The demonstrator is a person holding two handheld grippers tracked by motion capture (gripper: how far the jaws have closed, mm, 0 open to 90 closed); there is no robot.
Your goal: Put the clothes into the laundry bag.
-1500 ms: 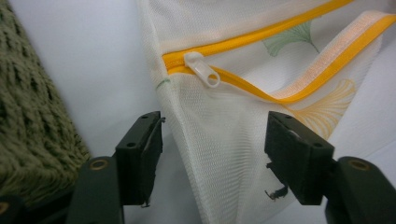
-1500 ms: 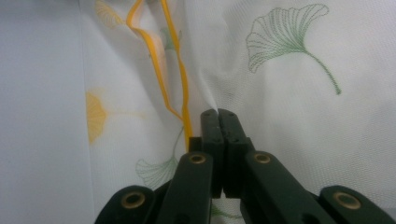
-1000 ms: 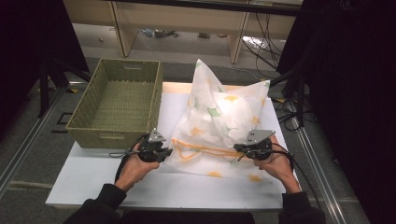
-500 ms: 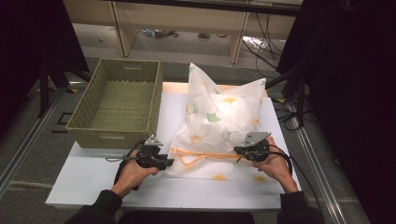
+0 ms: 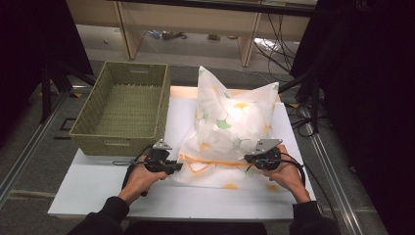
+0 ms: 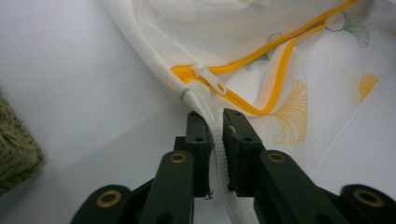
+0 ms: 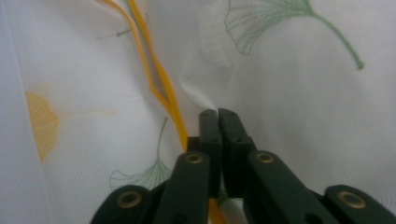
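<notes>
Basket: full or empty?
Empty. The high view shows the basket with its bare woven bottom; the mesh bag lies beside it on the table.

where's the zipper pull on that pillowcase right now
In the left gripper view, the white zipper pull sits at the end of the orange zipper, on the pillowcase edge just above the left tool.

The laundry bag is a thin white mesh cloth, finely ribbed and half sheer, printed with matt green and yellow ginkgo leaves. Its zipper has an orange woven tape and a small white plastic pull. Left of the bag, the basket is rough olive-green wicker, coarsely woven. Under the bag, the tabletop is a smooth, matt white board. Each hand-held gripper has matt black plastic jaws with brass-coloured rivets and a dull grey metal plate on top.
</notes>
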